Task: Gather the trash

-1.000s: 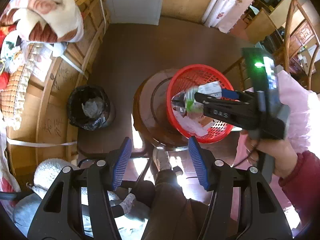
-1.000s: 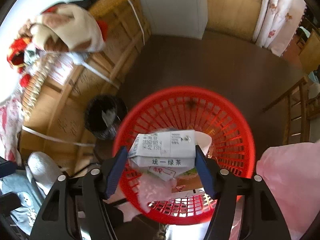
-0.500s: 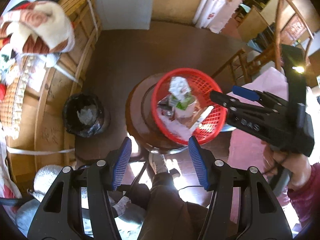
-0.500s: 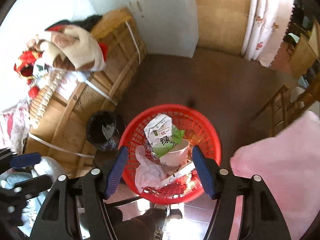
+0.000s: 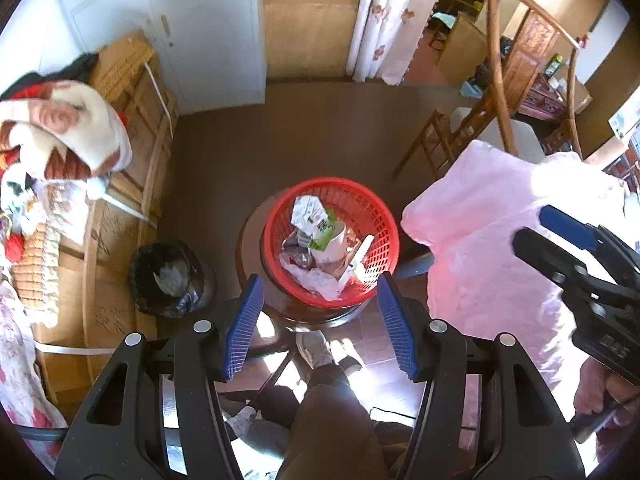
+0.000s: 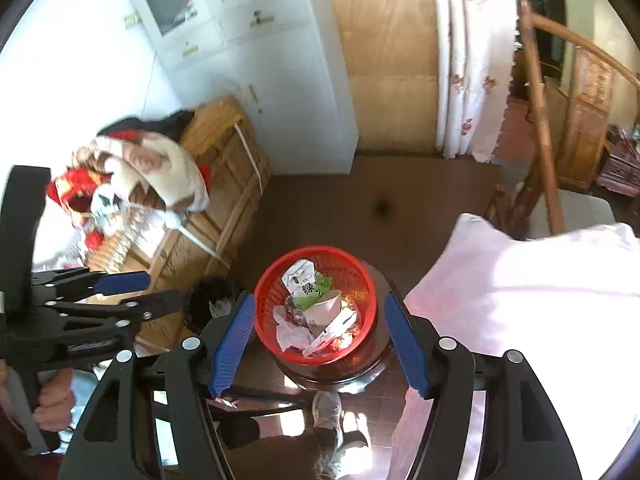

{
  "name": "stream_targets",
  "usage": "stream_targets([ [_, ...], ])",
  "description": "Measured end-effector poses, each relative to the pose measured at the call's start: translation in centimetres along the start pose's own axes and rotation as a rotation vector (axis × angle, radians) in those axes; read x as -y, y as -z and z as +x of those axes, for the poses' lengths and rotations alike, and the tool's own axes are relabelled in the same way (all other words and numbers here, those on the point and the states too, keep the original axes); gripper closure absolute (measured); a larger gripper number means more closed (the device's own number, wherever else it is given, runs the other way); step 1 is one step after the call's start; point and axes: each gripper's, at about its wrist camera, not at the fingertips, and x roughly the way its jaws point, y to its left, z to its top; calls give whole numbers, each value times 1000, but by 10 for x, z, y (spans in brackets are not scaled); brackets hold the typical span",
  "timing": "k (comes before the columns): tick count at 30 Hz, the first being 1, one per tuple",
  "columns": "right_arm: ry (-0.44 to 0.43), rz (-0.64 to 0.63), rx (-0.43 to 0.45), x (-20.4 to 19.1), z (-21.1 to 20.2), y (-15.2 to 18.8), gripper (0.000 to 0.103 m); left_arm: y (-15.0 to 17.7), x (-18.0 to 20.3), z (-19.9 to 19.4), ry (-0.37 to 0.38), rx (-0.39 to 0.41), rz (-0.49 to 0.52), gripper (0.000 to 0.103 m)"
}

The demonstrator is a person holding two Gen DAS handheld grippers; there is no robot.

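Trash [image 6: 310, 312] sits in red basket [image 6: 360, 280] below both grippers, right gripper [image 6: 320, 340] centred over it, jaws apart, empty.

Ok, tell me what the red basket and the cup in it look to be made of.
Red basket: apparently moulded plastic, going by the uniform glossy red and regular lattice of holes. Cup: probably paper, with matte white walls and a thin rim, though thin plastic can't be ruled out.

A lived-in home: wooden chair [image 5: 500, 92], curtain [image 5: 384, 20] (floral), white cupboard [image 6: 248, 52].
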Motion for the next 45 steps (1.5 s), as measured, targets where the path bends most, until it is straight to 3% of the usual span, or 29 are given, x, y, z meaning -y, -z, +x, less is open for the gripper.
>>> stream_targets([
  [9, -11, 43, 134, -7, -85, 4, 37, 4, 21, -52, -52, 87, 21, 45],
  [12, -25, 53, 146, -12, -94, 0, 33, 6, 21, -63, -77, 109, 15, 37],
  [16, -28, 56, 106, -21, -79, -2, 30, 4, 15, -64, -98, 108, -3, 26],
  [20, -6, 51, 14, -25, -49, -1, 30, -3, 7, -47, -128, 79, -6, 24],
  [29, 44, 111, -181, -16, 30, -7, 30, -15, -33, 23, -87, -95, -104, 24],
  [37, 62, 82, -220, -22, 59, -23, 30, -34, -31, 37, -91, -94, -61, 24],
  [45, 86, 51, -211, -21, 47, -36, 30, -48, -19, 34, -82, -80, -22, 24],
])
